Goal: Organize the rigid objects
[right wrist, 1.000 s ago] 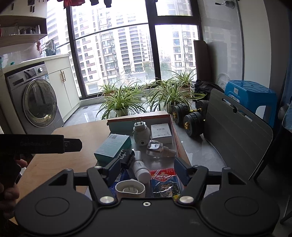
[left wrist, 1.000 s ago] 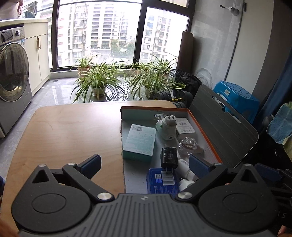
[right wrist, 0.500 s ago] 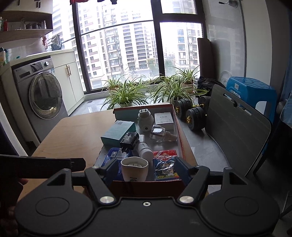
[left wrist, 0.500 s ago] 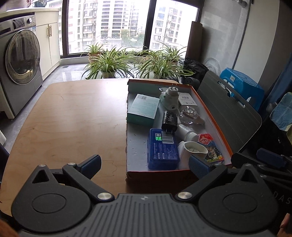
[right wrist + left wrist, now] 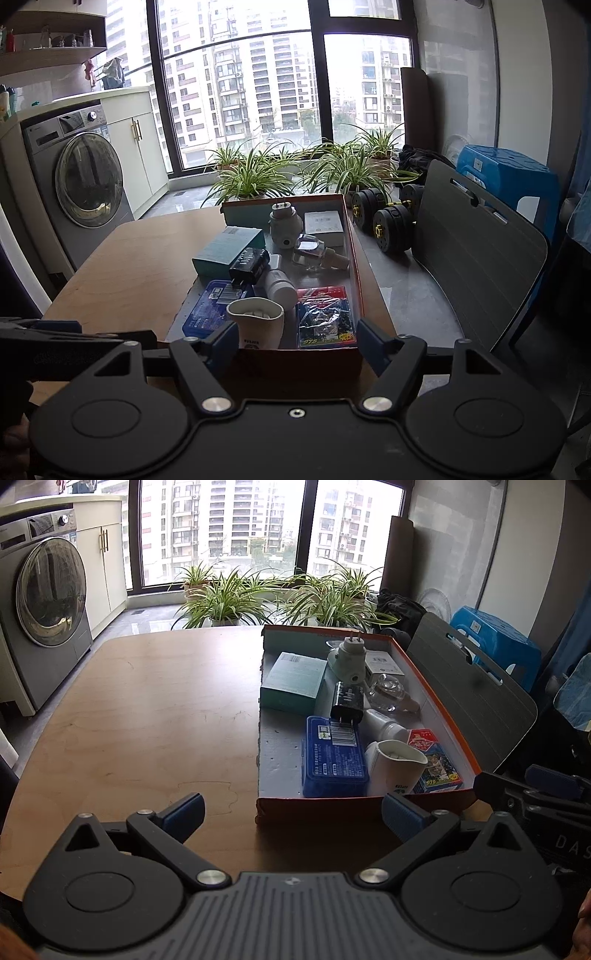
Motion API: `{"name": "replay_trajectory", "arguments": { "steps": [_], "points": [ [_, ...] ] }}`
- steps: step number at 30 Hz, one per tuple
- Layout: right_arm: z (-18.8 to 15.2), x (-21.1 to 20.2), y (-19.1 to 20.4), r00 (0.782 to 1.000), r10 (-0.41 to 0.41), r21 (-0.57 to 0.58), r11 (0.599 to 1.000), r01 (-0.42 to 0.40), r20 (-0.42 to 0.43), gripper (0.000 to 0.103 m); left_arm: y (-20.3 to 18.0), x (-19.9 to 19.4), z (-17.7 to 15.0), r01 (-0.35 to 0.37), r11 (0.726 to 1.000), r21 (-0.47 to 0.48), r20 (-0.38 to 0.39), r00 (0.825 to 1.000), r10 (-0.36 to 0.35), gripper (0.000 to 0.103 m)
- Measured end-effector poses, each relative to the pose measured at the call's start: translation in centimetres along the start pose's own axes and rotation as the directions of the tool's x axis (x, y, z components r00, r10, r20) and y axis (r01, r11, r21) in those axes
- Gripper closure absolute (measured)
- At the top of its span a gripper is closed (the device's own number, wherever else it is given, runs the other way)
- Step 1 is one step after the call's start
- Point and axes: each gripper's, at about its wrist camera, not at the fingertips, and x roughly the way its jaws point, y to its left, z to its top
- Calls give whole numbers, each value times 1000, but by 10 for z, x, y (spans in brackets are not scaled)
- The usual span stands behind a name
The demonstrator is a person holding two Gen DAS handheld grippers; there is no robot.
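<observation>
Hovering level before box: both grippers, fingers spread.

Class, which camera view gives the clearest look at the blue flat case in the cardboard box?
The left wrist view: the blue flat case shows nearly its whole labelled top. In the right wrist view, the white cup and black charger cover part of it.

a: where does the box sit?

b: on the tabletop, toward its 3 o'clock edge.

a: and inside it?

b: the flat case and the cup lie at the 6 o'clock end, cup at 3 o'clock of the case. the card pack is at 3 o'clock of the cup. the plug adapter rests partly on the case's 12 o'clock end. the carton lies at 9 o'clock of the adapter. the plug-in unit stands near the 12 o'clock end.
</observation>
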Motion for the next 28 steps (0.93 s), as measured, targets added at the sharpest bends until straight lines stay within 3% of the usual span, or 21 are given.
{"name": "replay_trajectory", "arguments": {
  "steps": [28],
  "points": [
    [-8,7,5,999,17,-35,999,-18,-30,17,3,5,-10,15,1000,-16,-24,1000,-15,0]
  ]
}}
